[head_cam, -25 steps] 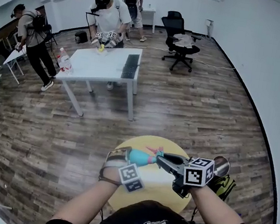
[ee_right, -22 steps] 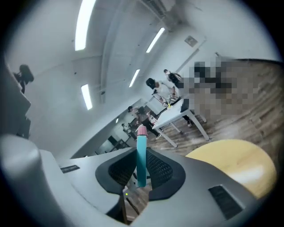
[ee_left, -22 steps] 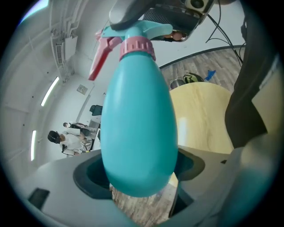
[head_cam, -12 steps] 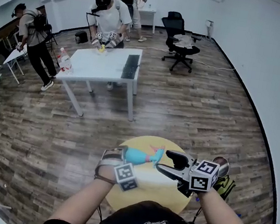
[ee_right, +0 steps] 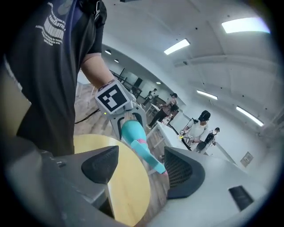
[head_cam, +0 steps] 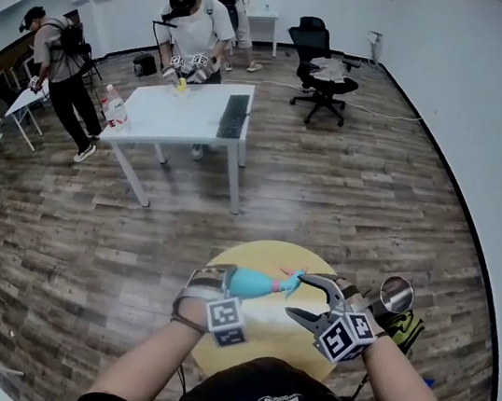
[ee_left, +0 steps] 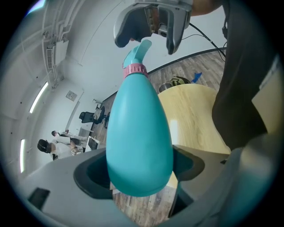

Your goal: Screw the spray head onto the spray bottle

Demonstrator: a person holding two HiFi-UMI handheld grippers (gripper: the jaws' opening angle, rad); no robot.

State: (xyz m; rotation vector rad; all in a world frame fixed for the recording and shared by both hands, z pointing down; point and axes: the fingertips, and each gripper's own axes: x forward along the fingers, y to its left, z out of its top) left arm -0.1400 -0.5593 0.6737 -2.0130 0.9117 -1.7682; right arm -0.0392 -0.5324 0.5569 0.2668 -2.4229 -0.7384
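Fingers of the left gripper (head_cam: 227,280) clamp the bottle (head_cam: 255,283); the right gripper (head_cam: 304,298) has just opened around the spray head (head_cam: 292,278). It sits on the neck; more tightening probably remains.

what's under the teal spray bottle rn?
The round yellow table, with the bottle held over it in the left gripper. The tabletop patch directly beneath is covered by the bottle and that gripper.

Smooth, faintly glossy plastic forms the teal pear-shaped spray bottle (ee_left: 140,137), its pink collar (ee_left: 135,70) ribbed, while the left hand-held gripper (ee_left: 142,168) and right hand-held gripper (ee_right: 142,157) are matt grey plastic with finely ribbed dark pads (ee_right: 182,170), the round bench (head_cam: 273,329) is pale satin wood, and the floor (head_cam: 347,191) is brown wood-grain planks.
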